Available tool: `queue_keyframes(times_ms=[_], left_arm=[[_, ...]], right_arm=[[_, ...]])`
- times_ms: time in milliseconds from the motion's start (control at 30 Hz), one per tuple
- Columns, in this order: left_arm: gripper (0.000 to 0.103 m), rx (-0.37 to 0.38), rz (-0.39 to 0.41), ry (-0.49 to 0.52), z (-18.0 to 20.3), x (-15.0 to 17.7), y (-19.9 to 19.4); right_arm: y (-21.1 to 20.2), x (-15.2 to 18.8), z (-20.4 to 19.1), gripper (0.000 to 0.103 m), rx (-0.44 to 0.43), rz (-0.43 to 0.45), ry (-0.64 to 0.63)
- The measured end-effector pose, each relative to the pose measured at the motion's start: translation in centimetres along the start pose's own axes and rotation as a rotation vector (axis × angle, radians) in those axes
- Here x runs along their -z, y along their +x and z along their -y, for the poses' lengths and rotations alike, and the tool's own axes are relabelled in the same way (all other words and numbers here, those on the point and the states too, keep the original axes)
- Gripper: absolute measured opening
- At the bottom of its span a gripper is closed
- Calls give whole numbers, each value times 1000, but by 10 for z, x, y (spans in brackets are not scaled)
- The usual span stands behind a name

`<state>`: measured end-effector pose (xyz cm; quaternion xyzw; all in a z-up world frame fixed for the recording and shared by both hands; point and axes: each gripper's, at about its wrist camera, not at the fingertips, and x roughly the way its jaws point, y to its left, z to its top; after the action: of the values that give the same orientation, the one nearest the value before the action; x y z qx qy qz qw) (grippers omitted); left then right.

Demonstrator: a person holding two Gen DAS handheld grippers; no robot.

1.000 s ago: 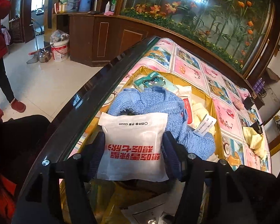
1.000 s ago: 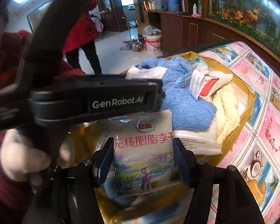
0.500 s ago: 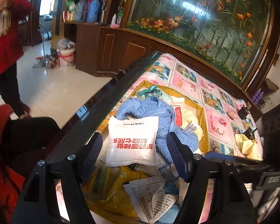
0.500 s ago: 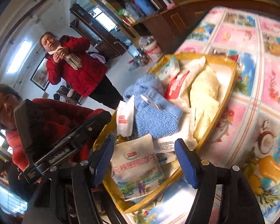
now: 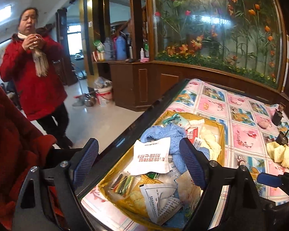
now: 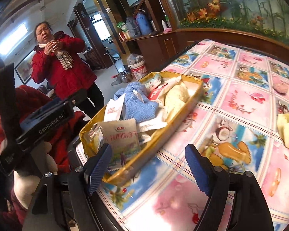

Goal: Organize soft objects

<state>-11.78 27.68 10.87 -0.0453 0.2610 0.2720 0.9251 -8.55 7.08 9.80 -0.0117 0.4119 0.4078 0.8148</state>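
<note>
White glove packet: a flat white plastic packet with red printed characters (image 5: 151,158) is lying loose on top of the pile, between and just beyond the left tool's fingers, touching neither. A second ago those fingers were clamped on its sides.
Fruit snack pouch: a flat printed pouch with a red logo and pink characters (image 6: 123,140) is resting at the tray's near end, just ahead of the right tool's left finger. It too was being pinched a second ago and is now free.
Blue towel: a fluffy blue terry towel (image 5: 163,132) is sitting just behind the white packet.
Tray: a shallow golden-yellow tray (image 6: 192,90) is holding all the soft things, ahead and left of the right tool.
Left gripper (image 5: 138,166): its fingers are standing spread wide, holding nothing, and it is pulling back and up from the tray.
Right gripper (image 6: 148,170): its fingers are spread wide, empty, hovering over the flowered tablecloth (image 6: 240,100).
Meaning for the task: both packets appear delivered; judging from this, the hands are freeing up for another item, perhaps the pale yellow cloth (image 5: 281,155) lying far right.
Bystander: a person in a red coat (image 5: 34,80) is standing well beyond.
</note>
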Motion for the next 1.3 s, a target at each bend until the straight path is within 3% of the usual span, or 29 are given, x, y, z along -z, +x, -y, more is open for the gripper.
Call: queue_keyframes(times_ms=[233,300,367,467,700,1033,1300], left_arm=[[91,-48,66,-40,5,1,-32],[103,-31,104,-61,5,2,-44],[103,20,160,-94,2,3,-49],[103,-47,180,-93,6,2,-50],[103,-81,171,-70,15,5,-56],[103,-41,49,-87,18,12,-45],[103,-58,22,-63,21,20,-40]], right_arm=[[-21,13,-1,82,33,41,-28],[-26,16,-2,82,37,54,-35],[-32,19,-3,83,39,63,-41],[-39,25,-4,83,39,70,-43],[-43,33,1,84,47,71,-32],[-33,40,-9,85,70,42,-78],[-19,43,-13,85,84,4,-92]])
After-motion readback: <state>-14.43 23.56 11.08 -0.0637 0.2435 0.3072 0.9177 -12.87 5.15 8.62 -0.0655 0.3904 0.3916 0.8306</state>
